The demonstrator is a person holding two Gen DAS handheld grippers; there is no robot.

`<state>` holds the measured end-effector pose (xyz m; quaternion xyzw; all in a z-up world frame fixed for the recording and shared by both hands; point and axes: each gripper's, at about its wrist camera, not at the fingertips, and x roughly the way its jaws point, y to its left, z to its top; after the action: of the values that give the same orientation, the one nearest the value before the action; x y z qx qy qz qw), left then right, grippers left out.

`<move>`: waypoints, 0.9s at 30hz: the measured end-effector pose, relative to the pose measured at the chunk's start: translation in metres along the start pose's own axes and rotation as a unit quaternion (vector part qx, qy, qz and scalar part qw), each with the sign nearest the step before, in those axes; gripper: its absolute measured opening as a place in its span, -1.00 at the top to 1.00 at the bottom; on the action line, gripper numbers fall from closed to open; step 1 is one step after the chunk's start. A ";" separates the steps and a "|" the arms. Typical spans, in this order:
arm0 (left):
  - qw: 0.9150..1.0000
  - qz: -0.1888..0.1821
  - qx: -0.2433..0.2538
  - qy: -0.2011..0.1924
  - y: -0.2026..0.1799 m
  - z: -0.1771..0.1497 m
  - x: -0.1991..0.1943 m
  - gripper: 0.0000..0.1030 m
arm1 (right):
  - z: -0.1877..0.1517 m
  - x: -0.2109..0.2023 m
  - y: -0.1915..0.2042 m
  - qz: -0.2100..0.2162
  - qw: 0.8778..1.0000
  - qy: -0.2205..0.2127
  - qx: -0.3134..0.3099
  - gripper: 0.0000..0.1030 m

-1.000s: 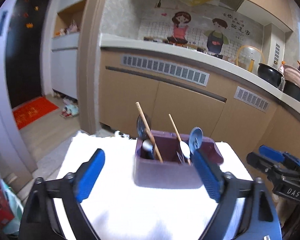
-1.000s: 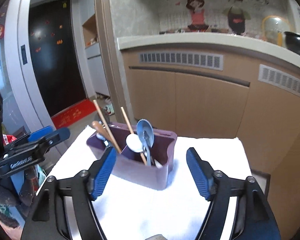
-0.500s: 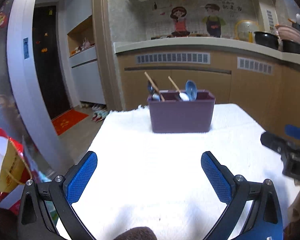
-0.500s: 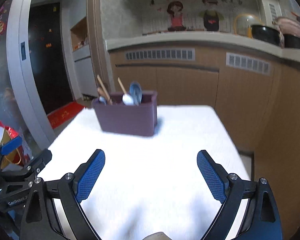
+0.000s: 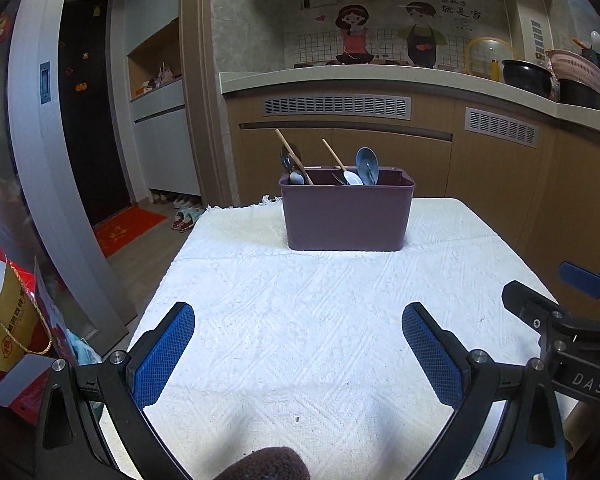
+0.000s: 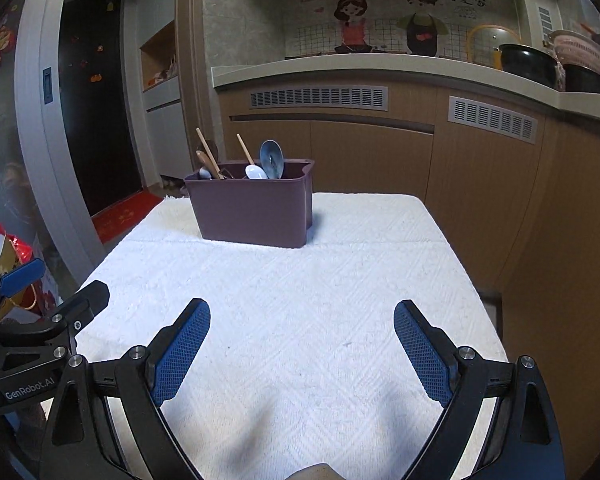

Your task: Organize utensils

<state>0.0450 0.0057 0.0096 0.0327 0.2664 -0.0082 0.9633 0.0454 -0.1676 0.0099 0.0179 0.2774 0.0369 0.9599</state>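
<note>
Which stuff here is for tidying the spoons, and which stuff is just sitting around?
For the job:
- purple caddy
- spoons and chopsticks standing in it
- left gripper and right gripper, both open and holding nothing

Just sitting around:
- white cloth under the caddy
- black pot on the counter
- red bag
- shoes by the door

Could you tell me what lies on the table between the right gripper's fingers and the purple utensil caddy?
Nothing: in the right wrist view only bare white tablecloth stretches from the open right gripper to the purple caddy.
</note>
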 end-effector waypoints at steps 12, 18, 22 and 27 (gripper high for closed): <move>1.000 -0.009 -0.004 -0.013 -0.001 0.001 -0.008 -1.00 | 0.002 -0.005 0.006 -0.002 1.000 -0.011 -0.007 -0.81; 1.000 -0.009 -0.005 -0.013 -0.001 0.002 -0.008 -1.00 | 0.003 -0.004 0.005 -0.002 1.000 -0.011 -0.006 -0.81; 1.000 -0.010 -0.004 -0.013 -0.001 0.002 -0.007 -1.00 | 0.002 -0.004 0.006 -0.002 1.000 -0.011 -0.006 -0.81; 1.000 -0.011 -0.004 -0.013 -0.001 0.001 -0.007 -1.00 | 0.002 -0.004 0.006 -0.001 1.000 -0.011 -0.006 -0.81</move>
<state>0.0398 0.0045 0.0143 0.0261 0.2546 -0.0181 0.9665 0.0427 -0.1618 0.0144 0.0119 0.2665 0.0374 0.9630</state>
